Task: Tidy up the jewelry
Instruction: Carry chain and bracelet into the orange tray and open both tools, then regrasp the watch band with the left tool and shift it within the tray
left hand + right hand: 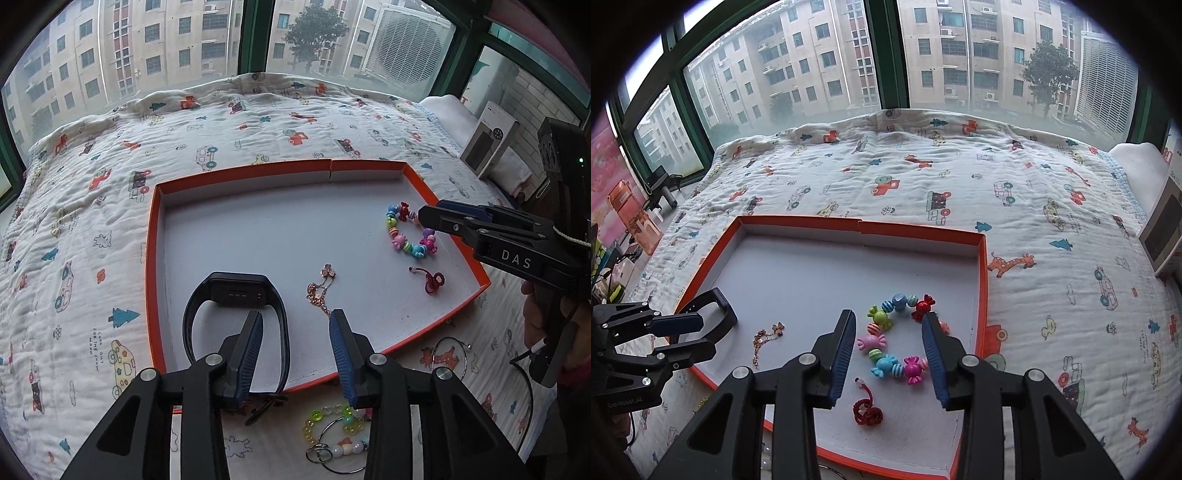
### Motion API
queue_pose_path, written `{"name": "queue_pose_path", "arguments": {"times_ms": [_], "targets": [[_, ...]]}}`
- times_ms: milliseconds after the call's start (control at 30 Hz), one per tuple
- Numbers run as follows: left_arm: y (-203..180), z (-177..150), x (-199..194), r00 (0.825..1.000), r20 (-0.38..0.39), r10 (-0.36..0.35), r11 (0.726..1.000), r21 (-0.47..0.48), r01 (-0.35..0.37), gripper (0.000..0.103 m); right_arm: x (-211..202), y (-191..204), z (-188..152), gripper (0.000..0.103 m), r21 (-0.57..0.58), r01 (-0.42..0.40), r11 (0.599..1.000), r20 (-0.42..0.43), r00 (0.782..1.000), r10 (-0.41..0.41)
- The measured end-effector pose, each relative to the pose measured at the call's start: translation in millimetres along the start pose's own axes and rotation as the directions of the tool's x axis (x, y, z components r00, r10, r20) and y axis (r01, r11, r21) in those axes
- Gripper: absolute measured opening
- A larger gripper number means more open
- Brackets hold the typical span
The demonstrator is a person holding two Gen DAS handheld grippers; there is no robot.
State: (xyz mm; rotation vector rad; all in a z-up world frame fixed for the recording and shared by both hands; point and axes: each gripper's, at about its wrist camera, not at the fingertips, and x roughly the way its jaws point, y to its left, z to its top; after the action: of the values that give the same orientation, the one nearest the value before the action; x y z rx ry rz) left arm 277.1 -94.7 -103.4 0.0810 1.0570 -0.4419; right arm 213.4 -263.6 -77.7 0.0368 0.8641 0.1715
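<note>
Quilt [258, 122] around half-bare tray [236, 173]

Soft overcast daylight through the window [177, 40], even and fairly bright. Shadows faint and diffuse, no hard glare. Hazy beyond the glass. Both views sharp at centre; heavy fisheye bending and dark vignette at corners. No motion blur.
</note>
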Motion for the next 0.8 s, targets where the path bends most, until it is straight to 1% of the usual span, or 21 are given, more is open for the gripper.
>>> {"name": "queue_pose_path", "arguments": {"times_ms": [67,133,200,233,300,400,500,600,700,800], "targets": [[0,-3,2,1.0,-0.009,0.011,1.0,0.01,-0.011,0.041,-2,4,-2,0.044,-0.012,0.007,1.0,0.002,1.0,-0.007],[0,-5,5,1.0,-0.018,0.008,1.0,0.018,-0.007,0.039,-5,8,-3,0.044,-0.025,0.011,1.0,0.007,1.0,-0.011],[0,-5,6,1.0,-0.02,0.016,1.0,0.025,-0.016,0.029,-7,10,-4,0.044,-0.029,0.005,1.0,0.013,1.0,-0.005],[1,-4,7,1.0,-0.019,0.018,1.0,0.024,-0.017,0.026,-8,11,-4,0.044,-0.028,0.002,1.0,0.015,1.0,-0.002],[6,-2,9,1.0,-0.026,0.015,1.0,0.013,-0.015,0.015,-9,12,-5,0.044,-0.023,-0.007,1.0,0.017,1.0,0.007],[13,3,11,0.999,-0.031,0.008,1.0,0.007,-0.007,0.007,-7,13,-10,0.044,-0.016,-0.013,1.0,0.01,1.0,0.014],[13,8,10,1.0,-0.014,0.002,1.0,0.017,-0.002,0.004,-4,14,-14,0.045,-0.006,-0.02,1.0,-0.003,1.0,0.02],[14,17,7,0.999,0.02,0.027,0.999,0.024,-0.027,0.004,0,15,-20,0.045,0.002,-0.025,1.0,-0.017,1.0,0.025],[18,26,11,0.999,0.019,0.028,0.999,0.028,-0.028,0.004,2,15,-24,0.045,0.005,-0.026,1.0,-0.028,0.999,0.027],[24,31,19,1.0,0.012,0.019,1.0,0.011,-0.019,0.005,0,16,-26,0.045,0.013,-0.035,0.999,-0.028,0.999,0.035]]}}
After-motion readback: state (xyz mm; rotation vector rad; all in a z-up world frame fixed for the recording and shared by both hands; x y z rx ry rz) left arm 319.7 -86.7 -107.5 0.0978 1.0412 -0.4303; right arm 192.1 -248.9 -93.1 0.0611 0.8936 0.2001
